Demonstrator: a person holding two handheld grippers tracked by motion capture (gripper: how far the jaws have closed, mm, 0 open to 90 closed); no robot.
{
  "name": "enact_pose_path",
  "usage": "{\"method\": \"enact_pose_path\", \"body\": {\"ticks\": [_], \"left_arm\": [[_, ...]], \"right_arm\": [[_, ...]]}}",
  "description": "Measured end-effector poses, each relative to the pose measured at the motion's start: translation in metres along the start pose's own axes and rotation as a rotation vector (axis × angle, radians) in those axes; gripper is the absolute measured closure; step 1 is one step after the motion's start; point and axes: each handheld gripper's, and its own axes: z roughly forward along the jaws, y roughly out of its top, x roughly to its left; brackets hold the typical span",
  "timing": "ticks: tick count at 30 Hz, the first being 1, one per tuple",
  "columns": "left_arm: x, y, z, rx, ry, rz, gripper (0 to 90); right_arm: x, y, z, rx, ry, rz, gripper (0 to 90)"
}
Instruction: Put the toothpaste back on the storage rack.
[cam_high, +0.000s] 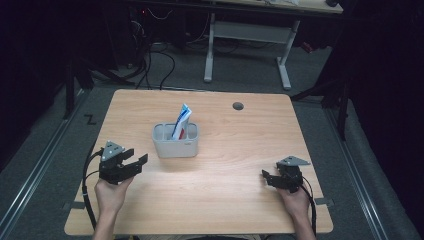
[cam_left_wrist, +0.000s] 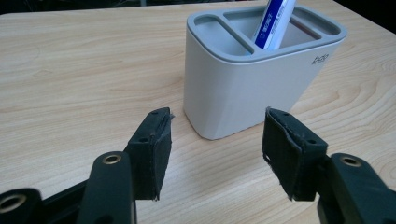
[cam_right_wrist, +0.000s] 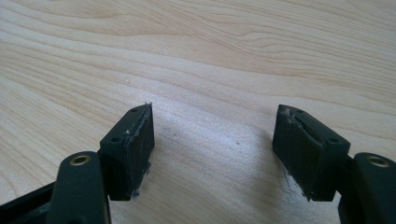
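A pale grey holder (cam_high: 175, 140) with a darker rim and several compartments stands upright near the middle of the wooden table (cam_high: 225, 165). A blue and white tube (cam_high: 181, 121) leans out of its back compartment. In the left gripper view the holder (cam_left_wrist: 252, 79) stands just beyond my jaws, with the tube (cam_left_wrist: 273, 21) rising from it. My left gripper (cam_high: 136, 156) is open and empty, a short way left of the holder. My right gripper (cam_high: 265, 177) sits low over bare wood at the right, open with nothing between its fingers (cam_right_wrist: 135, 144).
A round cable hole (cam_high: 238, 106) lies in the table's far right part. Beyond the table stands a white-legged desk (cam_high: 250, 45) with cables (cam_high: 150, 55) on the dark floor. A person's hands (cam_high: 110, 195) come in from the near edge.
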Motion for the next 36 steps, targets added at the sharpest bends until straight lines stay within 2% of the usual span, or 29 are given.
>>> {"method": "enact_pose_path", "body": {"ticks": [10, 25, 36], "left_arm": [[0.0, -0.011, 0.008, 0.029, 0.009, -0.003, 42.8], [0.002, -0.026, 0.02, 0.052, 0.007, -0.039, 43.0], [0.003, -0.037, 0.031, 0.078, 0.03, -0.046, 43.0]], "right_arm": [[0.0, 0.0, 0.0, 0.0, 0.0, -0.002, 29.5], [0.0, 0.0, 0.0, 0.0, -0.001, -0.001, 29.5], [0.0, 0.0, 0.0, 0.0, 0.0, -0.002, 29.5]]}}
